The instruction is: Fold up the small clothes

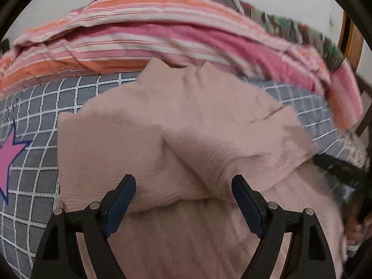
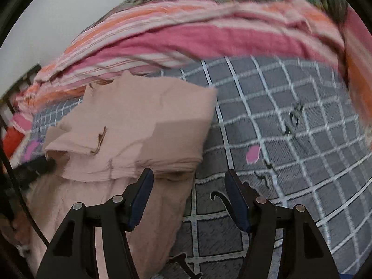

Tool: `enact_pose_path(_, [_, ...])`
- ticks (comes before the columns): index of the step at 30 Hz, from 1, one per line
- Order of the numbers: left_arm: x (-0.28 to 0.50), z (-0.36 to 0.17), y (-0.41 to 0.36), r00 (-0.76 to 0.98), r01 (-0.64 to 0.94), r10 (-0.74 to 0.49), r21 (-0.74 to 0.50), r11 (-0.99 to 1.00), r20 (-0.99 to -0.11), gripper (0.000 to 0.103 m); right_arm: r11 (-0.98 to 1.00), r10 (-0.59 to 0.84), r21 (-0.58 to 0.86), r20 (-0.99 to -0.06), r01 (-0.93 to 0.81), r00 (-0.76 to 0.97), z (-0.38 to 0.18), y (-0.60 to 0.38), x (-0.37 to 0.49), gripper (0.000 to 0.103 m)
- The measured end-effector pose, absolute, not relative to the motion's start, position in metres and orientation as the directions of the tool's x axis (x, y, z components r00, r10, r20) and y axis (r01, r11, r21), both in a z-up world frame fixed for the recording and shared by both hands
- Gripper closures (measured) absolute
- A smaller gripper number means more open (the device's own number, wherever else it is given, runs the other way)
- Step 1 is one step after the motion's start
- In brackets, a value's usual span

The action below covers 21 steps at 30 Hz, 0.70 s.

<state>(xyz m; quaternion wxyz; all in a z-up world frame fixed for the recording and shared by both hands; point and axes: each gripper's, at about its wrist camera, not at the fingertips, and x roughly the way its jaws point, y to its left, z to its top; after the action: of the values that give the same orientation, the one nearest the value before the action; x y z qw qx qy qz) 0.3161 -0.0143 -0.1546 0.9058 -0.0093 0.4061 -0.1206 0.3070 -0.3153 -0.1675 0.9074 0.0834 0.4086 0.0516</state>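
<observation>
Left tool (image 1: 183,186) hangs spread wide over the pink top (image 1: 186,121), pinching nothing. The top lies folded on the grid-print bed (image 1: 46,107), its collar by the striped blanket (image 1: 144,32). Right tool (image 2: 189,181) is spread too, empty, at the top's (image 2: 139,121) right edge.

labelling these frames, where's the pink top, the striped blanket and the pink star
pink top (image 1: 186,121): left wrist view, folded body
striped blanket (image 1: 130,39): left wrist view, pink band
pink star (image 1: 7,160): left wrist view, star's middle
</observation>
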Motion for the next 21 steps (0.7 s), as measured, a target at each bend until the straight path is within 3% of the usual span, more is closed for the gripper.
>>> enact_pose_path(2, [0.324,-0.158,-0.015,0.639,0.160,-0.191,-0.113,0.981,-0.745,0.021,0.975,0.179,0.220,-0.737,-0.019,0.652,-0.171,-0.319,0.310,0.040])
enact_pose_path(4, [0.325,-0.155,-0.002,0.669,0.102,-0.184,-0.157,0.982,-0.720,0.035,0.974,0.184,0.225,-0.739,-0.019,0.648,-0.173,-0.318,0.312,0.040])
enact_pose_path(9, [0.323,-0.155,0.046,0.691,0.011,-0.246,-0.330,0.944,-0.679,0.035,0.979,0.179,0.202,-0.728,-0.043,0.662,-0.170,-0.311,0.306,0.040])
enact_pose_path(12, [0.322,-0.159,0.062,0.675,0.002,-0.296,-0.400,0.917,-0.675,0.042,0.980,0.174,0.190,-0.720,-0.051,0.672,-0.167,-0.308,0.304,0.040])
enact_pose_path(21, [0.323,-0.164,0.088,0.671,-0.027,-0.331,-0.467,0.884,-0.664,0.059,0.983,0.168,0.172,-0.696,-0.065,0.698,-0.157,-0.305,0.305,0.040])
